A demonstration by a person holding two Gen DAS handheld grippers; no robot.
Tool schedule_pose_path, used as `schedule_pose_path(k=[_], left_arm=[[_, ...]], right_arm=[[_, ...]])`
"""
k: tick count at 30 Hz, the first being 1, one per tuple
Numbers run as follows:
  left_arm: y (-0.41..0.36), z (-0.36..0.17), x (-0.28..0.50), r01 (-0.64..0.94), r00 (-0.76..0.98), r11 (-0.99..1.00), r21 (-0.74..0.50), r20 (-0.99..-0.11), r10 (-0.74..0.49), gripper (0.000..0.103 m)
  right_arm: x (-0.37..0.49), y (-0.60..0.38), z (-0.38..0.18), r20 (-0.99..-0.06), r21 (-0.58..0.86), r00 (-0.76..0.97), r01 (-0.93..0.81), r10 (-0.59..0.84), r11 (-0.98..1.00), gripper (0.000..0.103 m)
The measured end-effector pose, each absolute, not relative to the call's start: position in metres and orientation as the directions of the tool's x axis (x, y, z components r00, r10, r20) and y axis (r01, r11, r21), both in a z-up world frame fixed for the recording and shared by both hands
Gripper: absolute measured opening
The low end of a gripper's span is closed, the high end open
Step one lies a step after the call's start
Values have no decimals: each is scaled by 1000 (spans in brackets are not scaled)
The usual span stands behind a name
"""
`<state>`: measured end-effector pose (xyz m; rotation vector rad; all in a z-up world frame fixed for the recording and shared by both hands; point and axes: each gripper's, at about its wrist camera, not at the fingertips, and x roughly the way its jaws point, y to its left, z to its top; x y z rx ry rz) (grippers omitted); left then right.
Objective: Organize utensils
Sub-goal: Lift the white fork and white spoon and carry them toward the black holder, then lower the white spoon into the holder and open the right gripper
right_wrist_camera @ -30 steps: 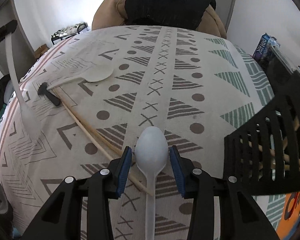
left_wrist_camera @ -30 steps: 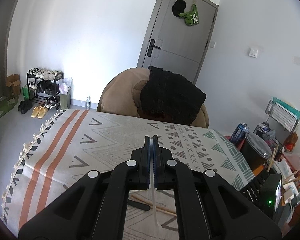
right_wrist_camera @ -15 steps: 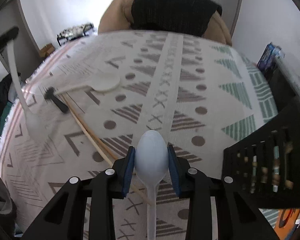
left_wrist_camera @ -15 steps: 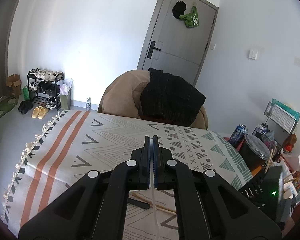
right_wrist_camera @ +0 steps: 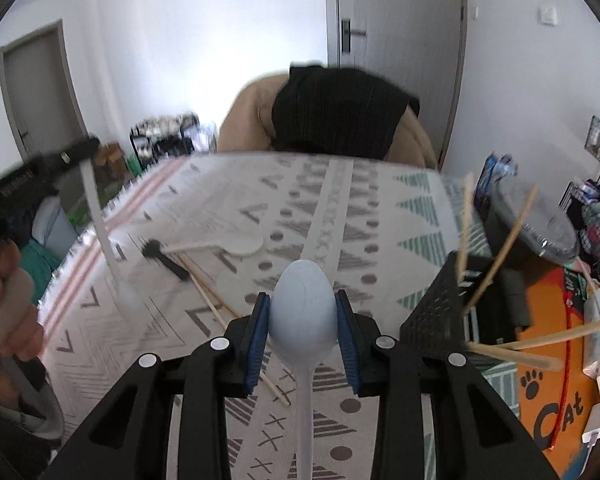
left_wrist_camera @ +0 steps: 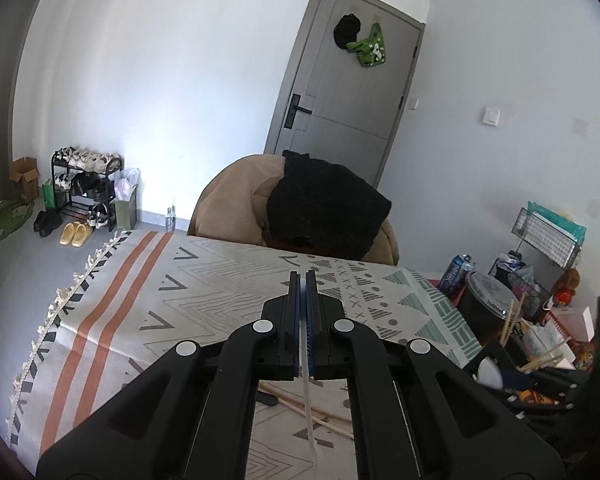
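Note:
My right gripper point(right_wrist_camera: 302, 300) is shut on the bowl of a pale plastic spoon point(right_wrist_camera: 302, 320), lifted above the patterned tablecloth point(right_wrist_camera: 340, 208) with its handle trailing back toward the camera. At the right stands a black perforated utensil holder point(right_wrist_camera: 432, 320) with chopsticks point(right_wrist_camera: 496, 256) sticking out of it. My left gripper point(left_wrist_camera: 304, 280) is shut on the thin handle of a white utensil point(left_wrist_camera: 309, 420). In the right wrist view that gripper point(right_wrist_camera: 80, 150) is at the upper left and the white utensil point(right_wrist_camera: 100, 232) hangs down from it. A white flat spoon point(right_wrist_camera: 236, 245), a black-handled tool point(right_wrist_camera: 168, 260) and loose wooden chopsticks point(right_wrist_camera: 208, 292) lie on the cloth.
A chair draped with a tan coat and a black garment point(left_wrist_camera: 300, 208) stands at the table's far edge. A dark lidded pot point(right_wrist_camera: 536, 224), a can point(left_wrist_camera: 456, 272) and clutter crowd the right side. A person's hand point(right_wrist_camera: 4, 292) is at the left edge.
The right gripper closed on the spoon's bowl and lifted it off the cloth, tilting its view upward; the holder now looms nearer. The left gripper rose slightly, still gripping the white handle.

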<state>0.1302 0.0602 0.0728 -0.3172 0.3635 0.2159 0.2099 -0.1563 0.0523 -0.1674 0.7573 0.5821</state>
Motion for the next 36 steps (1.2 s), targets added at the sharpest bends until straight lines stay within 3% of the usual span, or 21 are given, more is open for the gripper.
schedule_pose_path(k=[7, 19, 32, 36], left_arm=[[43, 84, 125, -236, 925, 935, -263, -356, 134, 3], [28, 97, 131, -223, 936, 940, -258, -327, 132, 3], [10, 100, 165, -217, 934, 945, -246, -332, 128, 3], [1, 100, 178, -203, 935, 951, -234, -335, 117, 3]], right_arm=[[193, -197, 112, -485, 92, 723, -518, 492, 851, 32], [199, -236, 160, -266, 112, 850, -441, 454, 891, 33], [207, -262, 172, -134, 136, 908, -380, 397, 915, 34], [218, -267, 164, -141, 135, 910, -372, 390, 918, 33]])
